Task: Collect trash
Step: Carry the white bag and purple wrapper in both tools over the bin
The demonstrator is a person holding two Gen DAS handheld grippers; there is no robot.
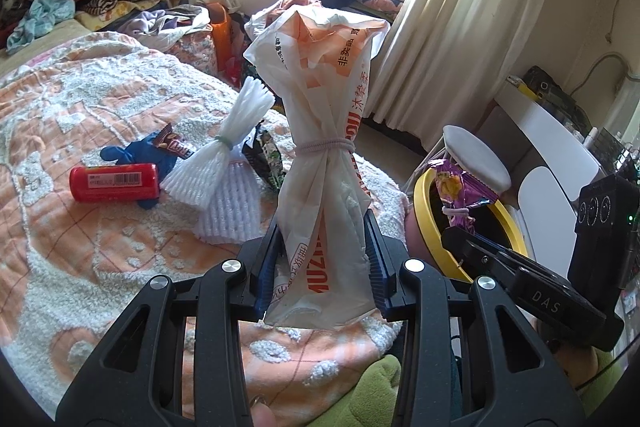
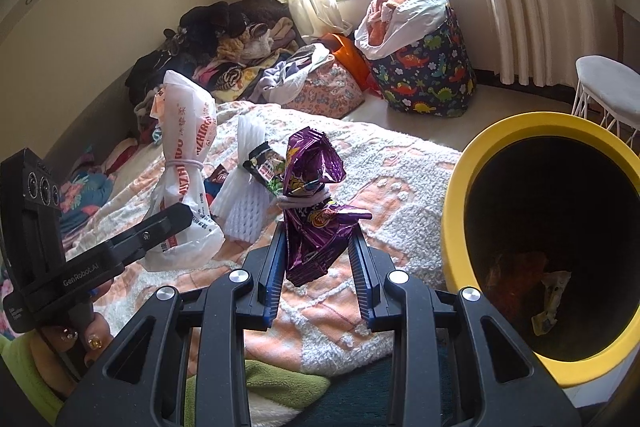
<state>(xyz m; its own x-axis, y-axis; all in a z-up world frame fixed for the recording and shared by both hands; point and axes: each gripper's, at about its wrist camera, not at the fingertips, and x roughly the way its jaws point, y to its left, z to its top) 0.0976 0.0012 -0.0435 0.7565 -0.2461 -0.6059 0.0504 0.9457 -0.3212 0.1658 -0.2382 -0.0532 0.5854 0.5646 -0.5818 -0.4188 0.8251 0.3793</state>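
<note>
Purple snack wrapper [image 2: 316, 211], cinched with a pale band, is pinched in my right claw [image 2: 318, 267]; the yellow-rimmed bin [image 2: 456, 227] gapes at three o'clock. My left claw [image 1: 326, 259] squeezes a white-and-orange plastic bag [image 1: 320, 131], upright at twelve o'clock. Both grips catch only the lower ends, so a quick swing could let them slip onto the bedspread [image 1: 100, 107], short of the bin.

The white bag [image 1: 320, 147] is thin crinkled plastic; the purple wrapper [image 2: 312, 211] is glossy foil. The bedspread [image 1: 80, 99] is tufted rough cloth. The bin [image 2: 460, 211] has a smooth yellow plastic rim.
</note>
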